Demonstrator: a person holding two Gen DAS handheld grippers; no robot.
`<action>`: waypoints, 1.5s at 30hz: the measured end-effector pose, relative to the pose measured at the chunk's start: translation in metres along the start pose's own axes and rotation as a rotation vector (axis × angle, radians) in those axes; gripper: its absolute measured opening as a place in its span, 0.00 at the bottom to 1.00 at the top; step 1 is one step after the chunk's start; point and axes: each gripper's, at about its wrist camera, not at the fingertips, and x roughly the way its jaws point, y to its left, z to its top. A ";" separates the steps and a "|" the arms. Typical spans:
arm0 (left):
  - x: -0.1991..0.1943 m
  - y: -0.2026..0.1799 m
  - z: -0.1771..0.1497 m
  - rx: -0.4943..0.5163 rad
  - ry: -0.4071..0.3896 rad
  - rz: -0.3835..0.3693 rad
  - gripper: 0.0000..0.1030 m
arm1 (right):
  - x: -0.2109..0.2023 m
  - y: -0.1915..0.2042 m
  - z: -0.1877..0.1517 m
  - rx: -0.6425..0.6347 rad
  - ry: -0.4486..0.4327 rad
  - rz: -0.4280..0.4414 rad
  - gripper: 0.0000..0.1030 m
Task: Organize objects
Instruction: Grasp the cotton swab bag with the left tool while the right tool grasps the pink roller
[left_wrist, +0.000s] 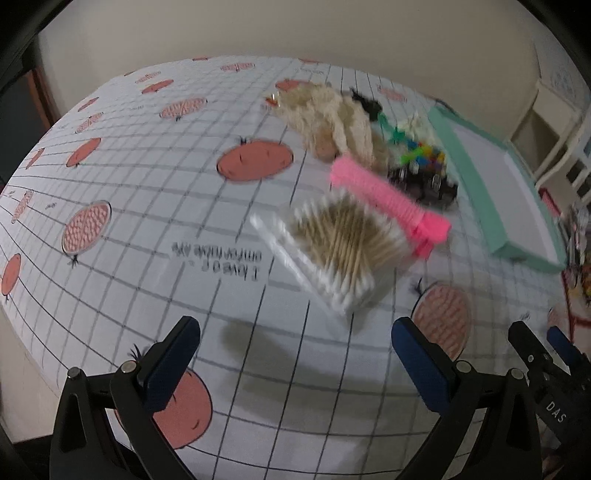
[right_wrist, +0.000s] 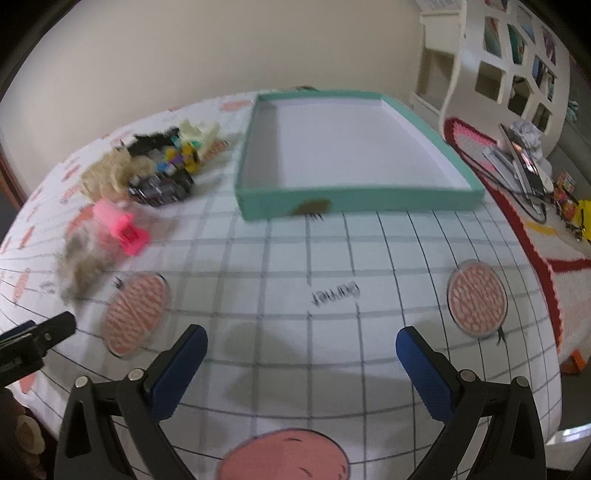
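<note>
Two wrist fisheyes, low over one table, looking forward past their own fingers

The left wrist view sits close above the checked tablecloth (left_wrist: 147, 184), facing the pack of cotton swabs (left_wrist: 332, 254) near at hand and the pink tube (left_wrist: 388, 199) just behind it, with the teal box (left_wrist: 495, 206) off to its right edge — the right gripper (left_wrist: 532, 343) shows at its lower right. The right wrist view looks straight at the same teal box (right_wrist: 354, 201), farther back — the same pile lies at its left, the left gripper (right_wrist: 37, 339) at its left edge
</note>
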 end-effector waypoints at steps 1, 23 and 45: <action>-0.003 0.000 0.005 -0.003 -0.003 -0.003 1.00 | -0.003 0.003 0.006 -0.010 -0.011 0.014 1.00; 0.008 -0.005 0.082 -0.043 0.108 0.000 1.00 | -0.024 0.074 0.135 -0.239 -0.116 0.311 0.98; 0.043 -0.018 0.068 -0.024 0.207 0.042 0.98 | 0.043 0.105 0.122 -0.315 0.140 0.423 0.80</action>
